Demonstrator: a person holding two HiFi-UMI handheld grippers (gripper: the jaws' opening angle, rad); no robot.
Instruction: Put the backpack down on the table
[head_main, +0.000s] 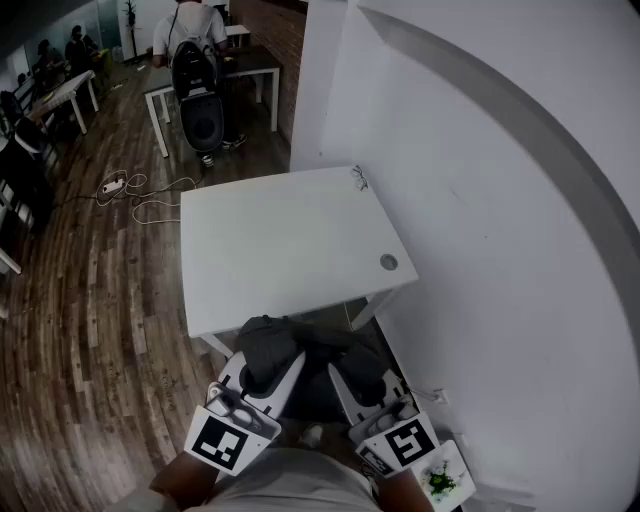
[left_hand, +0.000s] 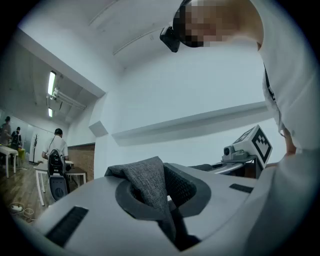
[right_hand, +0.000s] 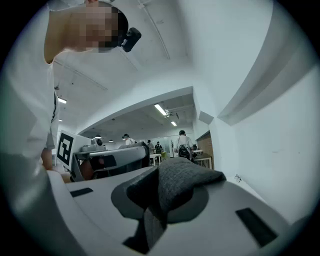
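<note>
A dark grey fabric backpack (head_main: 300, 358) hangs between the two grippers, just off the near edge of the white table (head_main: 285, 250). My left gripper (head_main: 262, 380) is shut on a fold of its grey fabric (left_hand: 147, 182), which bunches up between the jaws. My right gripper (head_main: 362, 385) is likewise shut on a grey fabric fold (right_hand: 177, 185). The two grippers sit side by side, and each shows in the other's view: the right gripper (left_hand: 247, 147) and the left gripper (right_hand: 102, 157). The lower part of the backpack is hidden under the grippers.
The table top has a round cable hole (head_main: 388, 262) at its right and a small dark item (head_main: 358, 178) at its far right corner. A white wall (head_main: 480, 200) runs along the right. A person (head_main: 195, 60) stands at a farther table; cables (head_main: 135, 195) lie on the wooden floor.
</note>
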